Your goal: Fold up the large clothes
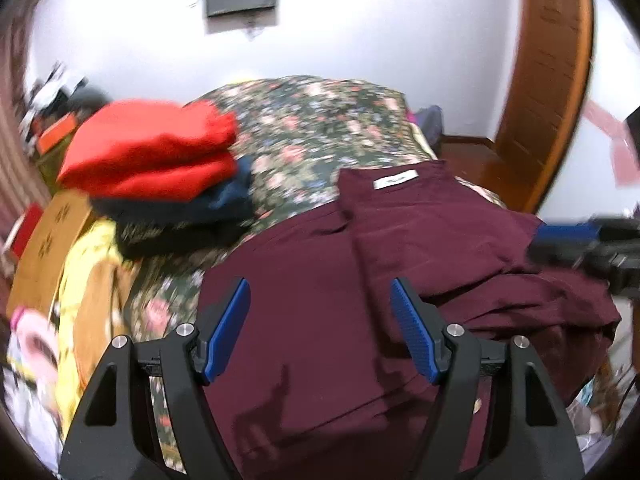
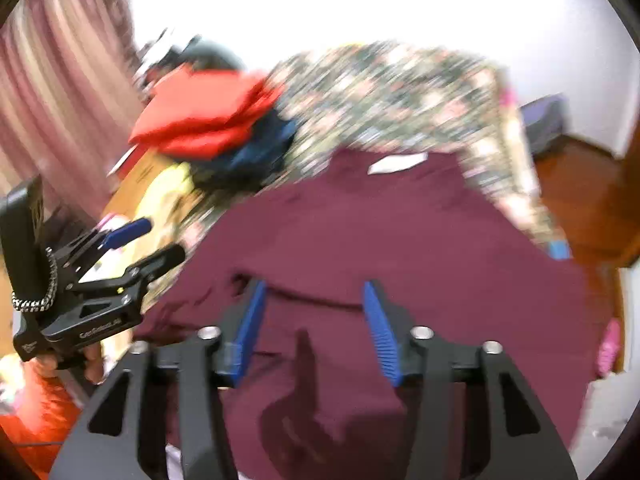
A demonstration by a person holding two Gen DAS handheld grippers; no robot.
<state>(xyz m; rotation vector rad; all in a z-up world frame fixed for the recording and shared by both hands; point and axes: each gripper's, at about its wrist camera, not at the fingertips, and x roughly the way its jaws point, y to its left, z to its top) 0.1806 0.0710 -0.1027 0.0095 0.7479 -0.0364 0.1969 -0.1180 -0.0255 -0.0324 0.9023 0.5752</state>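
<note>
Both hand-held grippers are seen spread apart above a maroon garment (image 1: 320, 340), with nothing pinched between the blue pads. In the left wrist view, the left hand-held gripper (image 1: 320, 328) fills the lower centre of the frame, its jaws held wide over the cloth; whether the tips touch the fabric cannot be told. At the upper left of that frame a folded red garment (image 1: 152, 148) is stacked on a dark blue garment (image 1: 216, 204), and below these a yellow and brown cloth (image 1: 76, 264) is seen at the left edge. The maroon garment is spread over the lower centre and right of the frame on a bed covered with a floral bedspread (image 1: 312, 120), its white label (image 1: 395, 179) lying near its far edge. At the right edge the right hand-held gripper (image 1: 576, 236) is visible, blurred, above the rumpled side of the garment. A wooden door (image 1: 548, 80) stands at the upper right. In the right wrist view, the left hand-held gripper (image 2: 160, 240) is seen at the left edge, held by a hand (image 2: 94, 364), with a pink curtain (image 2: 60, 80) behind it at the upper left. The right hand-held gripper (image 2: 314, 332) occupies the lower centre, its jaws parted over a fold of the maroon garment (image 2: 400, 248), with no cloth between the pads.
</note>
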